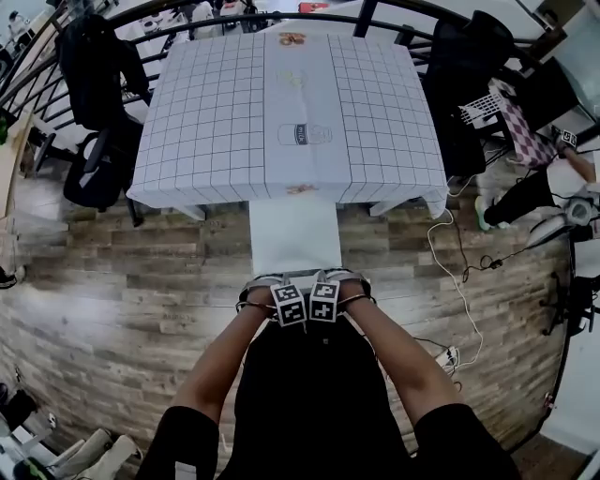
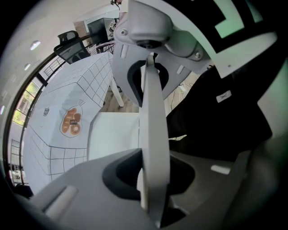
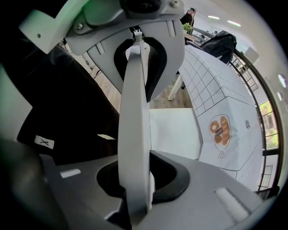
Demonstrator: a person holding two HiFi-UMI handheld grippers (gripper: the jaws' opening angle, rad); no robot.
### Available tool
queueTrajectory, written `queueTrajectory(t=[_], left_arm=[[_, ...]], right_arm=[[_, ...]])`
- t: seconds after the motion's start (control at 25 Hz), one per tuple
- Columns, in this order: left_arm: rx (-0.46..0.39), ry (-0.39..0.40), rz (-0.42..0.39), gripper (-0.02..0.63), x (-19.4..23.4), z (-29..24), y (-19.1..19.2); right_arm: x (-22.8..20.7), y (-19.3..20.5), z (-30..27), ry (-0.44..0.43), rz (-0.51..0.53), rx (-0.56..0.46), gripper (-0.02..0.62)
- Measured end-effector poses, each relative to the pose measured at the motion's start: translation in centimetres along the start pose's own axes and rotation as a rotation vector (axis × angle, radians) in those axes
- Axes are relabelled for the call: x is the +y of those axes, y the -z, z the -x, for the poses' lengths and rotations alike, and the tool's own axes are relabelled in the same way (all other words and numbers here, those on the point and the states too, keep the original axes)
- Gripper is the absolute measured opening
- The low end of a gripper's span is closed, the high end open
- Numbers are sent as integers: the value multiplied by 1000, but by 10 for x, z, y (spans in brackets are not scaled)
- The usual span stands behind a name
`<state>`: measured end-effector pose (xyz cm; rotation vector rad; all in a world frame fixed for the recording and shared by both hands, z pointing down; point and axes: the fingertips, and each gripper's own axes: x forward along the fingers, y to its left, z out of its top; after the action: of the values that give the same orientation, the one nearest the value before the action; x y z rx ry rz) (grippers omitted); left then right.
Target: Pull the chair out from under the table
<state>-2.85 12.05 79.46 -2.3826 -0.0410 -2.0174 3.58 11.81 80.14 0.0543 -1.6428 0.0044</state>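
Reaching toward the table [image 1: 216,141] from its near side, the person's forearms [image 1: 217,364] carry the left gripper [image 1: 281,289] and the right gripper [image 1: 328,286] side by side, both pointing down, with their marker cubes almost touching. Each gripper is clamped on the top edge of the white chair's backrest [image 2: 153,134]. In both gripper views this white slab fills the narrow gap between the jaws, which press on its two faces. The chair seat [image 1: 294,234] lies between the grippers and the table and is mostly clear of it. Its far end meets the hanging hem of the gridded tablecloth [image 1: 375,112] at the middle of the table's near side. A white cable [image 1: 452,267] trails over the wooden floor [image 1: 112,300] off the table's near right corner. A black office chair [image 1: 94,94] stands at the table's left side and a dark draped chair [image 1: 459,84] at its right. A black railing [image 1: 234,21] curves beyond the table's far side.
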Motion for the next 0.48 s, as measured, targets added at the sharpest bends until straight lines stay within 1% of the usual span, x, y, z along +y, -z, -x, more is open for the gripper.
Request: queueTrajectory(t=[0.16,0.32,0.48], left_arm=[[-7,10,16,81,-15,0,-2],[-1,2,42,81,-22,22,-18],[4,-2,22,80,-31,2,5]], right_arm=[[13,2,1,-4,16,22,71],[17,14,25,6,17,4,72],[31,-3,1,-30,10,22,72]])
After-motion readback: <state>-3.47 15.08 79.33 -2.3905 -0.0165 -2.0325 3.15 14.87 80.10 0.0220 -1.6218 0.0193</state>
